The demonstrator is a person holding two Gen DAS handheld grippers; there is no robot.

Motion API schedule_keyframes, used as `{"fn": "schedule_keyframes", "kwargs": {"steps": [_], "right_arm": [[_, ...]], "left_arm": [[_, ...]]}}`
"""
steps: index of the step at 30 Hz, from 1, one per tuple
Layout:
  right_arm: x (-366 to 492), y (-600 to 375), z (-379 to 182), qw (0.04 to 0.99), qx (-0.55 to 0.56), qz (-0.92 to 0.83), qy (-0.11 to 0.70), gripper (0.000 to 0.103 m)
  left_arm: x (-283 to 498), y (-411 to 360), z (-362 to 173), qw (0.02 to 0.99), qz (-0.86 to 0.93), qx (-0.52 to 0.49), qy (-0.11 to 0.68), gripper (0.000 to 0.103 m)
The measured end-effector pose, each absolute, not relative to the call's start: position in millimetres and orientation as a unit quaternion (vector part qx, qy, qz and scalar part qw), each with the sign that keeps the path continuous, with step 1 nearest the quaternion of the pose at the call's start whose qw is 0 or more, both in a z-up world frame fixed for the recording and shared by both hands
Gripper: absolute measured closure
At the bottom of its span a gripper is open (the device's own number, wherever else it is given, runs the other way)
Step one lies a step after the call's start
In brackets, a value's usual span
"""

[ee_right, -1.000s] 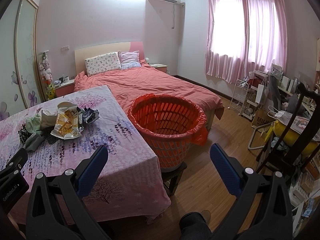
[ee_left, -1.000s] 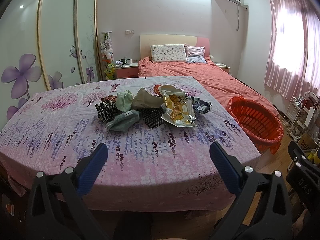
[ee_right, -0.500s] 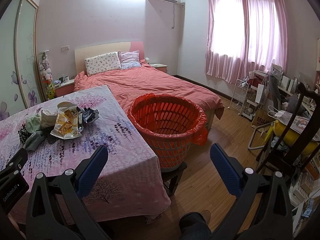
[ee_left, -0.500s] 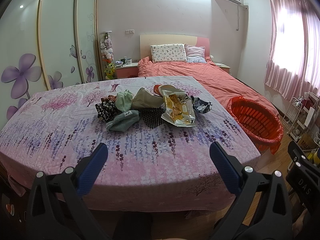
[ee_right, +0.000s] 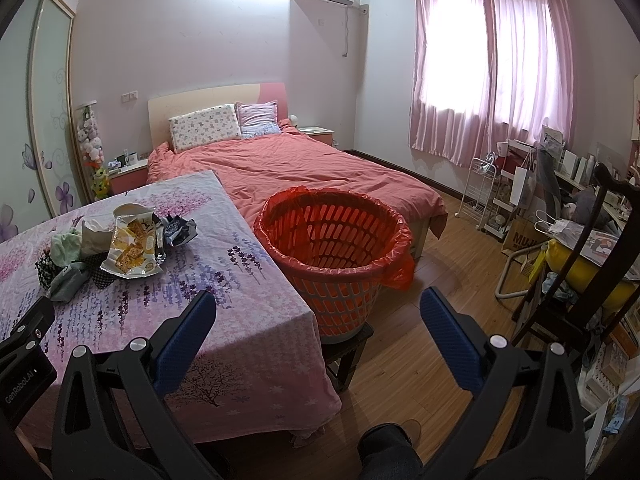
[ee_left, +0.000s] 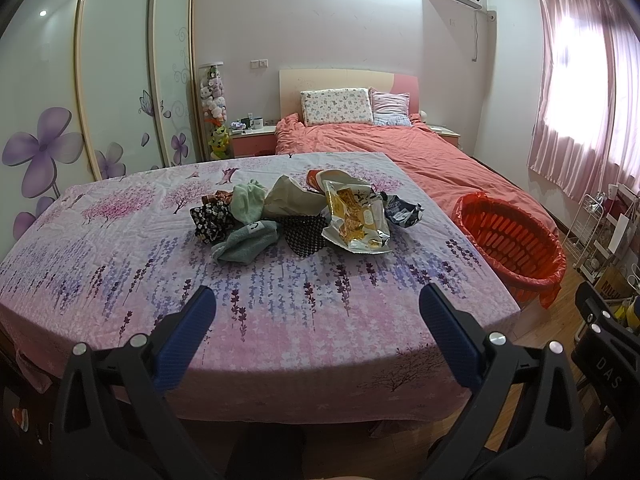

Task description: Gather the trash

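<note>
I have both claws, left claw point(ee_left: 312, 312) and right claw point(ee_right: 318, 316), spread wide and empty, short of the wrapper pile point(ee_left: 356, 220) on the table point(ee_left: 280, 320)

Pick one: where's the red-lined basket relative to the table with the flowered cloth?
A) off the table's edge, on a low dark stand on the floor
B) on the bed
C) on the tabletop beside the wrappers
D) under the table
A: in the right wrist view the red-lined basket stands on a low dark stand on the wood floor, just past the edge of the table, with the wrappers up on the cloth.
</note>
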State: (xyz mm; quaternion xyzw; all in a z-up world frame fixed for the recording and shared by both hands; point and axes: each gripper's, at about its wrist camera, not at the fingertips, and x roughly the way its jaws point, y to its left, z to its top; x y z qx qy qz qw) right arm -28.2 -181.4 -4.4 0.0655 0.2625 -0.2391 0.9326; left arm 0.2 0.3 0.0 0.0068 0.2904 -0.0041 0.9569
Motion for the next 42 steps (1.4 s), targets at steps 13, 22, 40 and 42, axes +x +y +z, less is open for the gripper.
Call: {"fn": "schedule_keyframes", "kwargs": {"steps": [13, 22, 40, 42], "right_arm": [[-29.3, -182.5, -4.7, 0.932, 0.066, -0.239, 0.262, 0.002], [-29.6, -183.2, -5.4, 0.932, 0.066, -0.240, 0.262, 0.002], [-23.9, -184.4, -8.2, 0.932, 0.071, -0.230, 0.271, 0.002], [-16.7, -181.9, -12.4, 0.933, 0.072, -0.220, 0.276, 0.002]], "left_arm": [[0.1, 0.3, 0.0, 0.957, -0.004, 0.007, 0.290, 0.004], [0.1, 0.3, 0.0, 0.957, -0.004, 0.007, 0.290, 0.004], [15.4, 17.5, -7.8, 0.954, 0.014, -0.005, 0.300, 0.004], [23.8, 29.4, -9.9, 0.952, 0.023, -0.012, 0.305, 0.004]]}}
